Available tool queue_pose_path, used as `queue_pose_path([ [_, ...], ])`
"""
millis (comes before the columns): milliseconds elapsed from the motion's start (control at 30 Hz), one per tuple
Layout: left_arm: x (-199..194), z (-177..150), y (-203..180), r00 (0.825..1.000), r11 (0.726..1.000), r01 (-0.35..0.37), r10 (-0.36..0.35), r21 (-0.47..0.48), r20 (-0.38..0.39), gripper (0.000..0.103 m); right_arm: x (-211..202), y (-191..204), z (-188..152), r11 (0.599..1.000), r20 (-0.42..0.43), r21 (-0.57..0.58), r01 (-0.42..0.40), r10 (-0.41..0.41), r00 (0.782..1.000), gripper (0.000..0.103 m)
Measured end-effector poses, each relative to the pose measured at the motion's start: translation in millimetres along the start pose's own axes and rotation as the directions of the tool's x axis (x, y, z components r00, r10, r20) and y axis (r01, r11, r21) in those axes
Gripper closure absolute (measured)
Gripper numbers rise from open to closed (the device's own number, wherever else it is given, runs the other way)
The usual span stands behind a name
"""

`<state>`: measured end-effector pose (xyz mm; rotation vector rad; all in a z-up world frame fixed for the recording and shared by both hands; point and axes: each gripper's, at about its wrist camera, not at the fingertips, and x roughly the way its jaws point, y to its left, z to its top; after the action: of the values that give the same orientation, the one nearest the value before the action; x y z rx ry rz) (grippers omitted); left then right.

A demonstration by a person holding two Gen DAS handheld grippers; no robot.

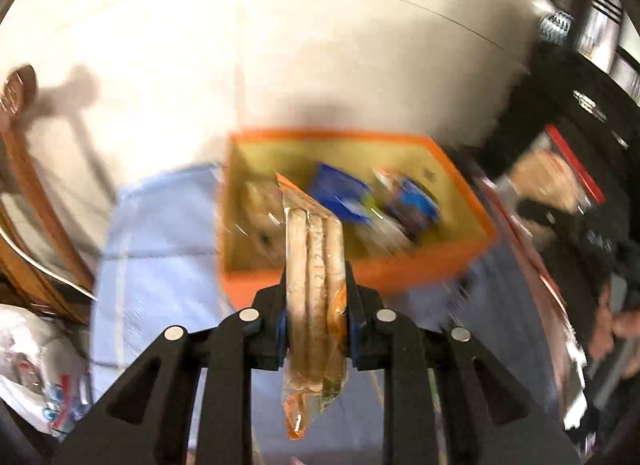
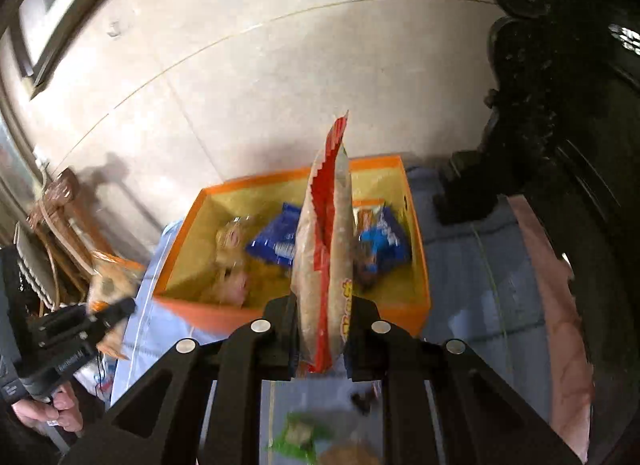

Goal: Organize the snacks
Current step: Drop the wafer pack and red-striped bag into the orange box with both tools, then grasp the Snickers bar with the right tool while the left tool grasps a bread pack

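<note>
My left gripper (image 1: 316, 317) is shut on an orange-trimmed clear pack of tan biscuits (image 1: 316, 265), held upright above the near wall of an orange box (image 1: 400, 273). The box holds blue snack packets (image 1: 340, 193) and tan packets. My right gripper (image 2: 322, 329) is shut on a red and clear snack packet (image 2: 326, 249), upright above the same orange box (image 2: 208, 315). The left gripper with its pack also shows at the left of the right wrist view (image 2: 108, 311).
The box stands on a pale blue cloth (image 1: 160, 257) over a table. Pale floor tiles (image 1: 280, 45) lie beyond. A wooden chair (image 1: 24, 185) is at the left, dark furniture (image 2: 560, 145) at the right. Loose green and tan snacks (image 2: 300, 437) lie below my right gripper.
</note>
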<state>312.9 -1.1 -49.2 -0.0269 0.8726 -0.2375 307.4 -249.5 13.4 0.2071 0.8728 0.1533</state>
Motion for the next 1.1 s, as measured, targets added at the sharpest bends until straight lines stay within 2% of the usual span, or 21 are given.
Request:
queue_pose_path([
  [67, 10, 18, 13, 0.999, 0.998, -0.044, 0.043, -0.038, -0.011, 0.082, 19, 4, 15, 1.0, -0.014, -0.013, 0.017, -0.017, 1.0, 0.087],
  [167, 25, 39, 21, 0.992, 0.992, -0.128, 0.128, -0.016, 0.005, 0.082, 34, 12, 33, 1.0, -0.034, -0.019, 0.016, -0.016, 0.999, 0.087],
  [300, 39, 56, 20, 0.993, 0.993, -0.118, 0.118, 0.014, 0.001, 0.082, 46, 15, 44, 0.999, -0.036, -0.032, 0.027, -0.028, 0.999, 0.084],
  [333, 43, 59, 19, 0.993, 0.993, -0.115, 0.115, 0.014, -0.006, 0.077, 53, 15, 47, 0.999, -0.043, -0.036, 0.033, -0.034, 0.998, 0.079],
  [367, 48, 62, 18, 0.992, 0.992, -0.127, 0.127, 0.008, -0.009, 0.061, 60, 15, 51, 0.998, -0.056, -0.053, 0.044, -0.047, 0.997, 0.031],
  [400, 51, 63, 17, 0.988, 0.988, -0.152, 0.152, 0.002, -0.01, 0.004, 65, 16, 51, 0.996, -0.069, -0.063, 0.062, -0.066, 0.995, 0.006],
  [433, 53, 63, 17, 0.983, 0.983, -0.184, 0.184, 0.003, 0.008, 0.007, 67, 13, 48, 0.994, -0.08, -0.059, 0.094, -0.099, 0.992, 0.004],
  [467, 52, 58, 13, 0.984, 0.984, -0.174, 0.173, 0.034, 0.039, 0.005, 69, 9, 45, 0.994, -0.091, -0.047, 0.094, -0.098, 0.991, 0.004],
  [533, 52, 46, 4, 0.991, 0.985, -0.125, 0.119, 0.117, 0.058, 0.004, 66, -1, 33, 0.997, -0.111, -0.003, 0.072, -0.072, 0.991, 0.004],
  [567, 53, 35, -3, 0.992, 0.978, -0.123, 0.115, 0.167, 0.058, 0.004, 66, -8, 25, 0.996, -0.123, 0.018, 0.086, -0.083, 0.989, 0.004],
  [633, 56, 10, -16, 0.995, 0.958, -0.096, 0.086, 0.269, 0.048, 0.004, 66, -21, 4, 0.994, -0.153, 0.059, 0.097, -0.087, 0.984, 0.004],
  [700, 59, -18, -30, 0.997, 0.923, -0.075, 0.058, 0.378, 0.057, 0.004, 67, -35, -21, 0.99, -0.183, 0.09, 0.111, -0.093, 0.979, 0.004],
  [733, 62, -41, -39, 0.993, 0.885, -0.103, 0.064, 0.454, 0.1, 0.004, 68, -43, -40, 0.985, -0.198, 0.107, 0.135, -0.112, 0.974, 0.004],
  [800, 66, -68, -51, 0.991, 0.838, -0.088, 0.02, 0.538, 0.132, 0.004, 73, -55, -65, 0.976, -0.23, 0.132, 0.176, -0.143, 0.963, 0.004],
  [867, 80, -96, -64, 0.993, 0.778, -0.021, -0.055, 0.628, 0.101, 0.004, 84, -70, -92, 0.965, -0.276, 0.177, 0.191, -0.138, 0.951, 0.004],
  [967, 103, -113, -79, 0.993, 0.717, 0.029, -0.1, 0.697, 0.061, 0.004, 95, -89, -121, 0.943, -0.313, 0.258, 0.211, -0.125, 0.942, 0.004],
  [1100, 128, -112, -89, 0.99, 0.695, 0.077, -0.138, 0.715, 0.027, 0.004, 83, -102, -149, 0.926, -0.29, 0.329, 0.186, -0.089, 0.953, 0.004],
])
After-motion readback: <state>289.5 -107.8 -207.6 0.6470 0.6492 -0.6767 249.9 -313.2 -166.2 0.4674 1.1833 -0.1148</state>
